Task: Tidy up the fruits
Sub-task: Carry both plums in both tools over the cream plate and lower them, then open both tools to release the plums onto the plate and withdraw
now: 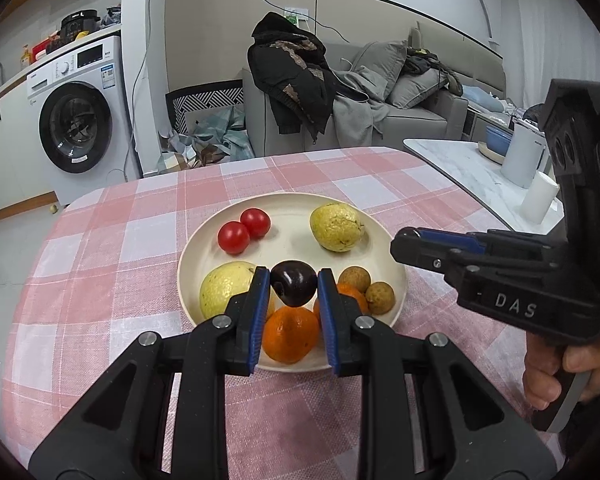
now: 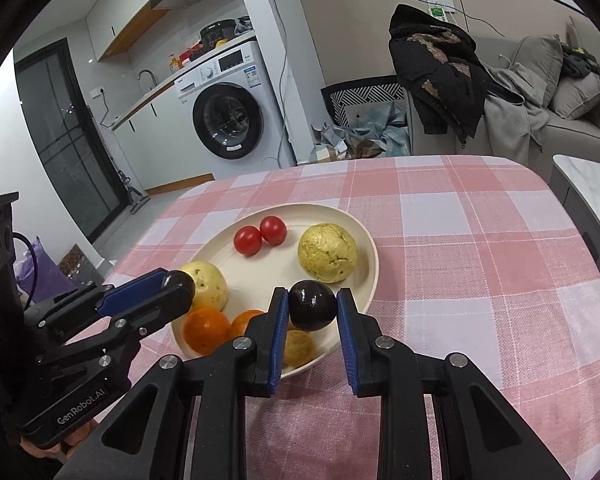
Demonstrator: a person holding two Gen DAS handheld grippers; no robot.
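A cream plate point(image 1: 292, 204) on the pink checked cloth holds two red tomatoes point(image 1: 244, 230), two yellow-green guavas point(image 1: 337, 227), oranges point(image 1: 290, 334) and small brown longans point(image 1: 354, 280). My left gripper point(image 1: 294, 276) hangs over the plate's near side, shut on a dark purple round fruit point(image 1: 294, 286). In the right wrist view my right gripper point(image 2: 312, 296) is shut on a second dark purple fruit point(image 2: 312, 310), above the plate's point(image 2: 268, 276) right near rim. The left gripper point(image 2: 176, 284) shows there at the left with its dark fruit at the tip. The right gripper point(image 1: 404, 244) reaches in from the right.
The table with the pink checked cloth point(image 1: 100, 280) ends in a rounded far edge. A white marble side table point(image 1: 460, 168) with white cups stands to the right. Behind are a sofa point(image 1: 360, 112) piled with clothes and a washing machine point(image 1: 76, 120). A person's hand point(image 1: 548, 368) grips the right handle.
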